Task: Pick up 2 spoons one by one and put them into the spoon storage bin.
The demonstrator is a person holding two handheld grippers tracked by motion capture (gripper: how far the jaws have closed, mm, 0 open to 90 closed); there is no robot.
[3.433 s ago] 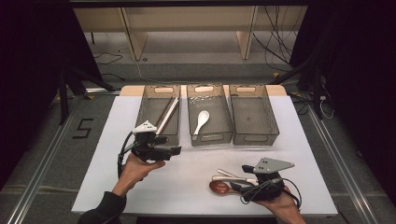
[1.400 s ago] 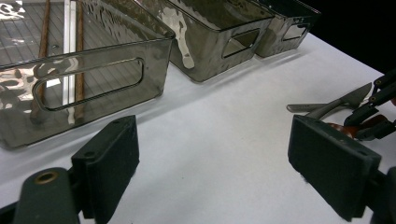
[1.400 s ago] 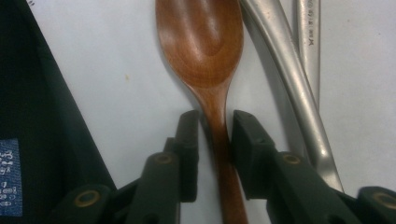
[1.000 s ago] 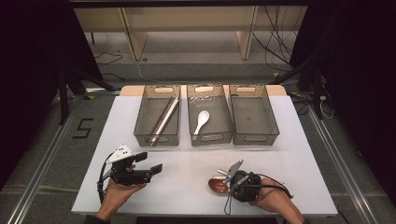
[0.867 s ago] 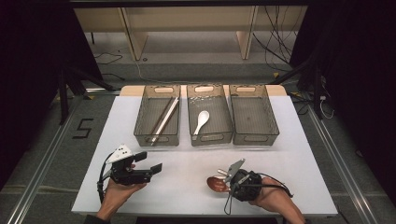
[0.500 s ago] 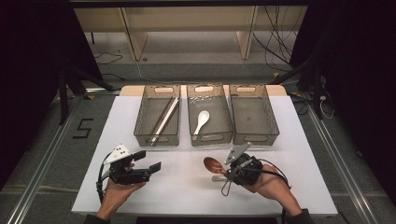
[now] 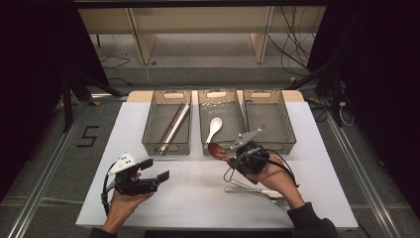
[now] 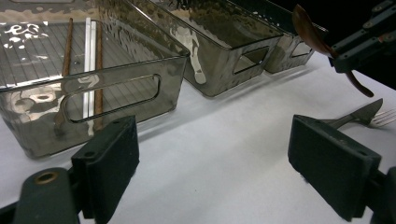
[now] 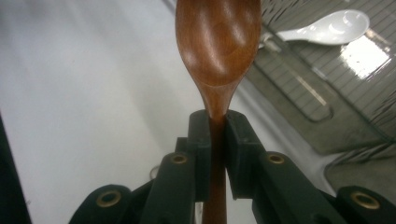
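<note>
Brown wooden spoon (image 9: 217, 44) pinched tight in the right gripper (image 9: 217, 122), by the thin neck just under the bowl. Up in the air, above the table (image 7: 198, 193) near the front of the middle bin (image 7: 222, 116). Likely light and stiff. Smooth wood, so maybe a bit slippery. A narrow handle could twist in the pads, so best held close to the bowl, as here. Not easy to break.

Left gripper (image 7: 151, 171) wide open, holding nothing, low over the table near the left edge.

From the high view: three bins in a row, chopsticks (image 7: 174, 126) in the left bin (image 7: 167, 124), a white spoon (image 7: 214, 128) in the middle bin, nothing seen in the right bin (image 7: 269, 116). Fork and knife (image 7: 257, 191) on the table by the right hand.

From the right gripper view: close look at the grip, pads (image 9: 240, 154) shut on both sides of the neck, bowl pointing away. White spoon lying in its bin behind.

From the left gripper view: side look at the brown spoon, tilted, bowl up, handle end sticking out below the far gripper.
</note>
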